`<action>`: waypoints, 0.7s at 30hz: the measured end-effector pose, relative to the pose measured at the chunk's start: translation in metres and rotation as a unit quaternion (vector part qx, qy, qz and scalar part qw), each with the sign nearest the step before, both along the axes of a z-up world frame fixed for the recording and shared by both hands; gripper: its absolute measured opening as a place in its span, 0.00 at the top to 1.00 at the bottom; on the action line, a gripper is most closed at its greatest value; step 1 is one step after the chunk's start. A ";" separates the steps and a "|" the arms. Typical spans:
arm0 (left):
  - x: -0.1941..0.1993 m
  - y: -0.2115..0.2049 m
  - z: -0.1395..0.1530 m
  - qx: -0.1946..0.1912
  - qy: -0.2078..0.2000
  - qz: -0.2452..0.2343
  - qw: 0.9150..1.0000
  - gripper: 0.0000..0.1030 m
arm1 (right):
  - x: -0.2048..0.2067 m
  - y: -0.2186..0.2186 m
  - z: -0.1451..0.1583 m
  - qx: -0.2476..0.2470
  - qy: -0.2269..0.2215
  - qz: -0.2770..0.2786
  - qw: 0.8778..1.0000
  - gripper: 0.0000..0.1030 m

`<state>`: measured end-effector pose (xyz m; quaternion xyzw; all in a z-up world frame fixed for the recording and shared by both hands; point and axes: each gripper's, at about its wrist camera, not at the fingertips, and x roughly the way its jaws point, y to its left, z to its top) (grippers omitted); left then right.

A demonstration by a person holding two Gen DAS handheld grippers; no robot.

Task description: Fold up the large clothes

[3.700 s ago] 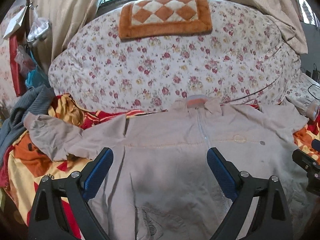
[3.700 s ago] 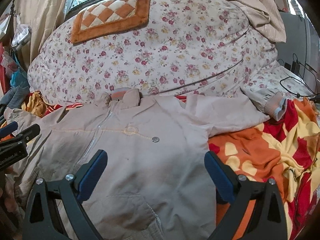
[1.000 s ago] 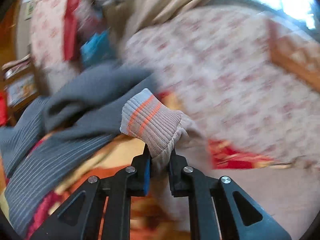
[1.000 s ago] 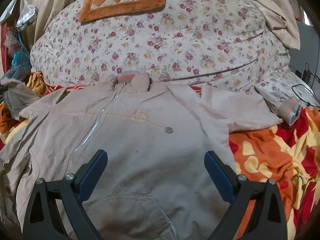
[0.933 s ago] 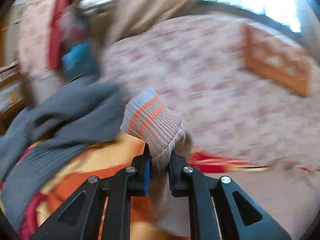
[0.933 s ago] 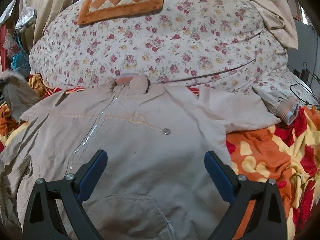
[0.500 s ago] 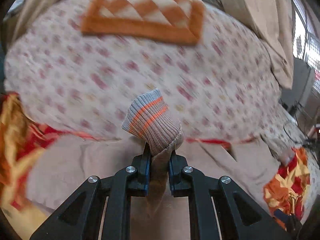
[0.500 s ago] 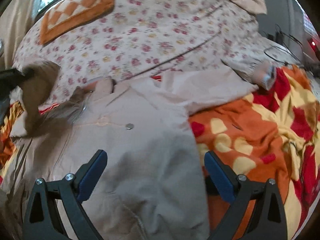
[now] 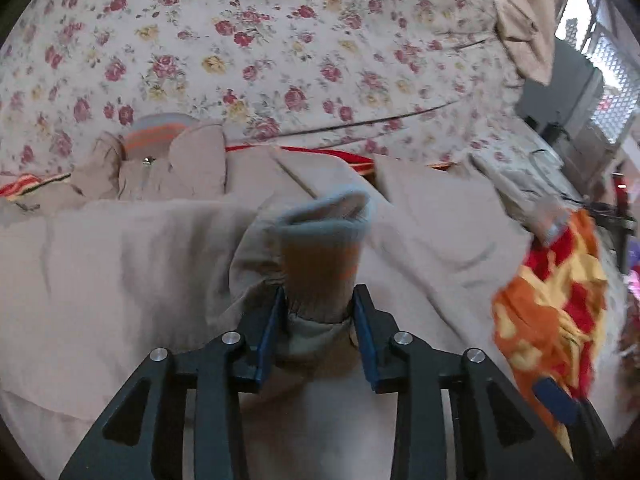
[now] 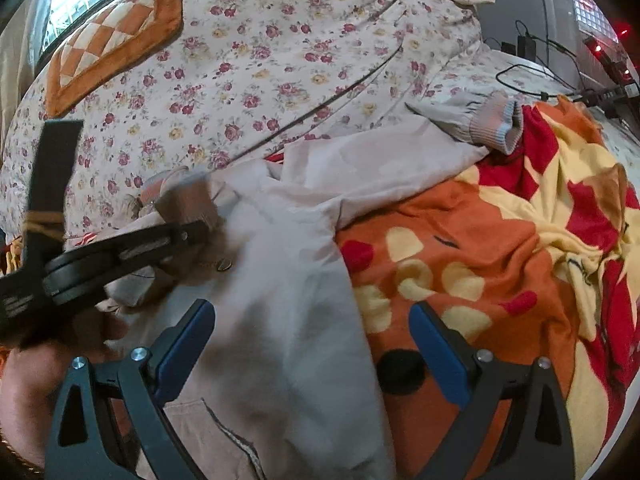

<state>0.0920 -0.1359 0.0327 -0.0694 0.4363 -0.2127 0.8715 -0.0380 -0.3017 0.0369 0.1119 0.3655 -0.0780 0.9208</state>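
Observation:
A beige zip jacket [image 9: 120, 264] lies front up on the bed, collar [image 9: 168, 152] toward the floral bedding. My left gripper [image 9: 318, 312] holds the ribbed cuff [image 9: 324, 248] of the jacket's left sleeve between its pads, jaws partly parted, over the jacket's chest. In the right wrist view the left gripper [image 10: 192, 228] and the cuff [image 10: 188, 200] sit over the chest near a snap button [image 10: 225, 266]. My right gripper [image 10: 312, 336] is open and empty above the jacket's right side [image 10: 300, 320]. The other sleeve's cuff [image 10: 496, 120] lies stretched out to the right.
An orange, red and yellow blanket [image 10: 500, 240] covers the bed under the jacket. A big floral bedding roll [image 10: 280, 60] rises behind, with a checkered orange mat [image 10: 112, 40] on it. Cables and chargers [image 10: 528, 56] lie at the far right.
My left gripper has carried the sleeve cuff from the left side across onto the jacket's chest, and its jaws have widened around the cuff. My right gripper has shifted toward the right side.

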 end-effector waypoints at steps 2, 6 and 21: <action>-0.012 0.011 0.011 -0.011 -0.008 -0.014 1.000 0.74 | -0.001 0.000 0.002 -0.003 -0.003 -0.002 1.000 0.03; -0.034 0.070 0.032 -0.009 -0.031 -0.010 0.999 0.74 | -0.004 0.001 0.005 -0.007 -0.012 -0.004 1.000 0.03; -0.024 0.274 -0.021 -0.014 0.074 0.326 0.942 0.86 | 0.068 0.113 0.049 -0.055 -0.021 0.275 0.960 0.25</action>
